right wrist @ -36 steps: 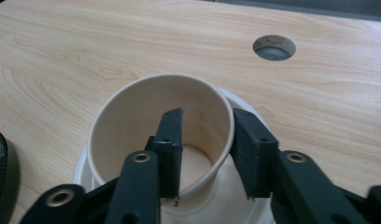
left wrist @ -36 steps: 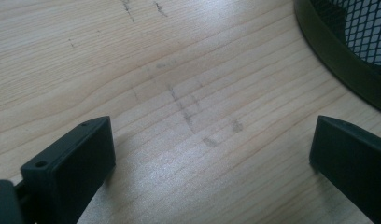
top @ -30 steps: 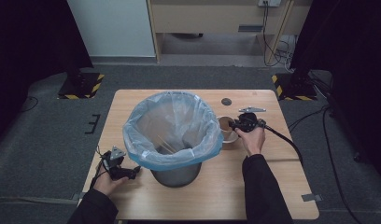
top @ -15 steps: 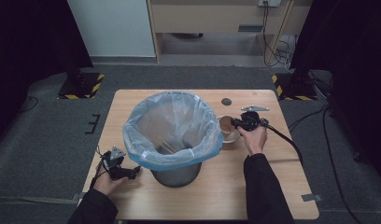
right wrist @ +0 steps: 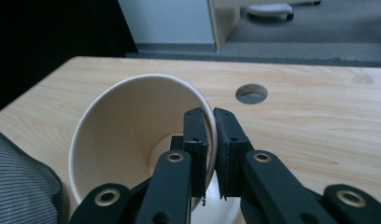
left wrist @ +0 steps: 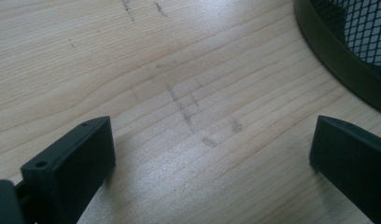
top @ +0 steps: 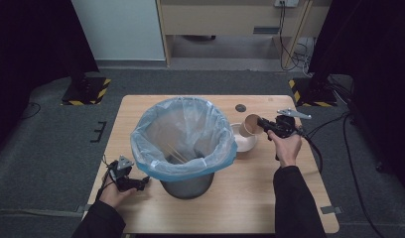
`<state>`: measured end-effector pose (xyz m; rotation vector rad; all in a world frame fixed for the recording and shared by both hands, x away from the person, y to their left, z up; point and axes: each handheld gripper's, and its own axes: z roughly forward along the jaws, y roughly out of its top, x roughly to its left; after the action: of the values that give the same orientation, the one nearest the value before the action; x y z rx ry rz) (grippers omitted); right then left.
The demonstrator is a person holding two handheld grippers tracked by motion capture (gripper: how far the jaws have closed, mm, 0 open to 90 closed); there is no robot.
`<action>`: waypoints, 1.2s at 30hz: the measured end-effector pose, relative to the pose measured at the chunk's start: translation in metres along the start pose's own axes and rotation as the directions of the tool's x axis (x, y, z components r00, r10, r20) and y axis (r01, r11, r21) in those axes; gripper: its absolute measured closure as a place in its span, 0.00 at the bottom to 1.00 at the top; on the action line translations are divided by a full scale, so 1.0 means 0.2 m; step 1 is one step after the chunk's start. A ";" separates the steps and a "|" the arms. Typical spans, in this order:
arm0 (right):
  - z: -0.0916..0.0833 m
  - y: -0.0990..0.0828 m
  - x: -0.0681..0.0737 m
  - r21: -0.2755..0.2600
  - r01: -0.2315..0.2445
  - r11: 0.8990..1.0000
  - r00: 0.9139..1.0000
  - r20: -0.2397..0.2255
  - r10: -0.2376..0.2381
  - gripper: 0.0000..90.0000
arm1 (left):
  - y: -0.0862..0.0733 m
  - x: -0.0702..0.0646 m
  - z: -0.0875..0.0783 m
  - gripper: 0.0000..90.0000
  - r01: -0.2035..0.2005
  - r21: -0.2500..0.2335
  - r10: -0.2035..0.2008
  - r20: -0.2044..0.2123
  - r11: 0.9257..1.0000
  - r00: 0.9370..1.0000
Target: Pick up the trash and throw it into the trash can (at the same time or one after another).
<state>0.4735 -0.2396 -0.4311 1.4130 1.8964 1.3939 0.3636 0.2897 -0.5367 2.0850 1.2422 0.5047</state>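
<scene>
Cup (top: 251, 125): pinched by its rim in your right gripper (right wrist: 211, 140), jaws clenched on the wall, just right of the bin (top: 183, 139), above the bowl (top: 244, 141). Keep the pinch firm; clear the bin rim before tipping. Left gripper (left wrist: 212, 154): released, resting left of the bin.

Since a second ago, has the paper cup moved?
Yes. The paper cup, pinched by the right gripper, has lifted and tipped above the white bowl.
</scene>
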 end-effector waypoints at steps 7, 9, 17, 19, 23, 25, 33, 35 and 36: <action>-0.16 0.00 0.00 -0.081 -0.002 0.997 0.999 -0.045 -0.001 0.94 | 0.00 0.00 0.00 0.00 0.001 0.001 -0.001 -0.001 1.000 1.000; -0.20 0.01 0.01 -0.095 0.002 0.995 0.999 -0.050 -0.007 0.94 | 0.00 0.00 0.00 0.00 0.002 0.001 -0.002 -0.002 1.000 1.000; -0.36 0.10 0.08 -0.204 -0.009 0.979 0.991 -0.134 -0.019 0.94 | 0.00 -0.01 0.00 0.00 0.004 0.000 -0.004 -0.004 1.000 1.000; -0.38 0.12 0.11 -0.221 -0.004 0.975 0.989 -0.143 -0.028 0.94 | 0.00 -0.01 0.00 0.00 0.004 0.000 -0.004 -0.004 1.000 1.000; -0.42 0.16 0.14 -0.256 0.000 0.967 0.987 -0.158 -0.041 0.94 | 0.00 -0.01 0.00 0.00 0.004 0.000 -0.004 -0.004 1.000 1.000; -0.45 0.17 0.14 -0.274 -0.006 0.962 0.986 -0.162 -0.040 0.94 | 0.00 -0.01 0.00 0.00 0.004 0.000 -0.004 -0.004 1.000 1.000; -0.55 0.23 0.17 -0.341 -0.025 0.940 0.982 -0.186 -0.042 0.94 | 0.00 -0.01 0.00 0.00 0.004 0.000 -0.004 -0.004 1.000 1.000; -0.57 0.24 0.18 -0.354 -0.024 0.935 0.980 -0.194 -0.048 0.94 | 0.00 -0.01 0.00 0.00 0.004 0.000 -0.004 -0.004 1.000 1.000; -0.58 0.24 0.18 -0.361 -0.023 0.932 0.979 -0.196 -0.051 0.94 | 0.00 -0.01 0.00 0.00 0.004 0.000 -0.004 -0.004 1.000 1.000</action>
<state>0.3926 -0.2634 -0.3301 1.1111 1.6438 1.8283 0.3627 0.2888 -0.5366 2.0823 1.2485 0.5071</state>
